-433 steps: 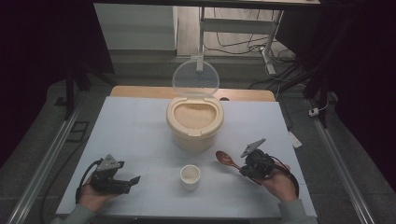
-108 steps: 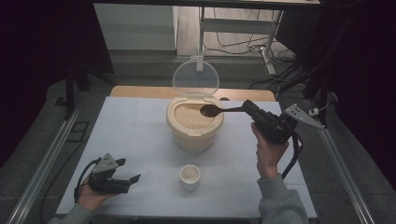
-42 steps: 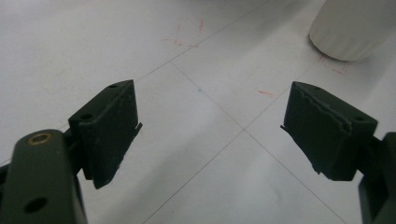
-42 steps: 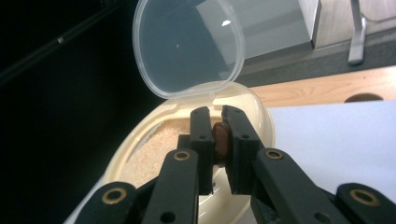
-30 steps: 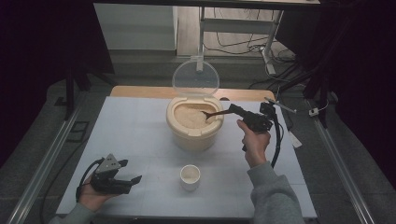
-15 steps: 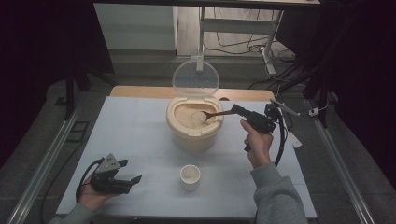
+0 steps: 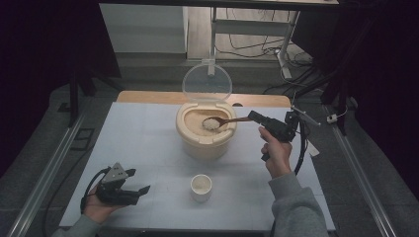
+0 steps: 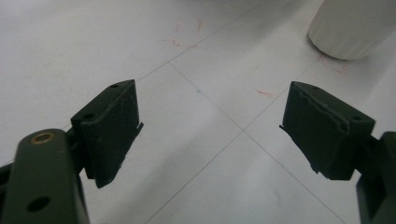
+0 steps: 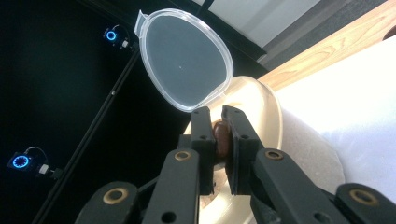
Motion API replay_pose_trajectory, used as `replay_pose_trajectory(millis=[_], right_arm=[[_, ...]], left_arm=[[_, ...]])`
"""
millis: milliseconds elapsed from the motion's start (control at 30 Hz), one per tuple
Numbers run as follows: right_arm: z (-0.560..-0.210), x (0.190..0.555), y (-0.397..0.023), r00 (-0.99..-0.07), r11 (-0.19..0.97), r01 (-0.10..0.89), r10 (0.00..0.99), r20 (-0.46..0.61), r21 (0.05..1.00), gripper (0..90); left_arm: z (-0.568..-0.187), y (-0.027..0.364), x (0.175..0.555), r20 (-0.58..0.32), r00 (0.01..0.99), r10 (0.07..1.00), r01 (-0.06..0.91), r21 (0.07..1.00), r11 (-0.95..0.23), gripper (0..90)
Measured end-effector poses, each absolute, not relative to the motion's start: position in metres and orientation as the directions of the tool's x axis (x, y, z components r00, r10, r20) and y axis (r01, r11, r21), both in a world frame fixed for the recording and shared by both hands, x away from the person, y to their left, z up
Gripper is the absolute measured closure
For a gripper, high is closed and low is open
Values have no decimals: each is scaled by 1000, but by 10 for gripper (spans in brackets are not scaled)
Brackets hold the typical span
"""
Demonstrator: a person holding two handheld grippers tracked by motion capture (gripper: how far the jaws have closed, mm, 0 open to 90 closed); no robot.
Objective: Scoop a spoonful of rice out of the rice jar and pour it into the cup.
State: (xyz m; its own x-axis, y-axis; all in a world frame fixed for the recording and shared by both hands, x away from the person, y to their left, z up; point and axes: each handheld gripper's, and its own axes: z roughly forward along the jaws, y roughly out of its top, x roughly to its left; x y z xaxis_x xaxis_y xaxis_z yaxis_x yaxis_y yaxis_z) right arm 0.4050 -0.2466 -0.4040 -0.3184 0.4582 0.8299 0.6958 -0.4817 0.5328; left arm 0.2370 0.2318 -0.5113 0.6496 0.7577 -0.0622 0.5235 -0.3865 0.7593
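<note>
A beige rice container [image 7: 206, 138] stands mid-table with its clear lid [image 7: 207, 82] hinged upright behind it. My right gripper [image 7: 254, 118] is shut on the handle of a brown wooden spoon [image 7: 225, 120], whose bowl holds a heap of rice over the container's opening. In the right gripper view the spoon handle [image 9: 221, 138] is pinched between the jaws, with the lid [image 9: 187, 58] and the container's rim [image 9: 275, 112] beyond. A small white cup [image 7: 201, 187] stands near the front edge. My left gripper [image 7: 140, 182] rests open on the table at the front left, and the cup's base [image 8: 350, 28] shows beyond its jaws.
The white table [image 7: 148, 138] has a wooden strip [image 7: 148, 97] along its far edge. Metal rails [image 7: 44, 173] run down both sides. A cable [image 7: 300, 153] trails from the right gripper. Dark floor and a table frame [image 7: 247, 29] lie behind.
The right hand has eased the spoon slightly and its bowl now sits over the container with rice heaped on it. The left gripper has not moved.
</note>
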Motion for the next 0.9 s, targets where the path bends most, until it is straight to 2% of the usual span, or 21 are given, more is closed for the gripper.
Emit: replay_pose_trajectory(millis=[900], right_arm=[[-397,393,-251,-370,-450,713,409,834,537,832]], left_arm=[[-511,231,238,-62,652,756,524,757,-390,193]])
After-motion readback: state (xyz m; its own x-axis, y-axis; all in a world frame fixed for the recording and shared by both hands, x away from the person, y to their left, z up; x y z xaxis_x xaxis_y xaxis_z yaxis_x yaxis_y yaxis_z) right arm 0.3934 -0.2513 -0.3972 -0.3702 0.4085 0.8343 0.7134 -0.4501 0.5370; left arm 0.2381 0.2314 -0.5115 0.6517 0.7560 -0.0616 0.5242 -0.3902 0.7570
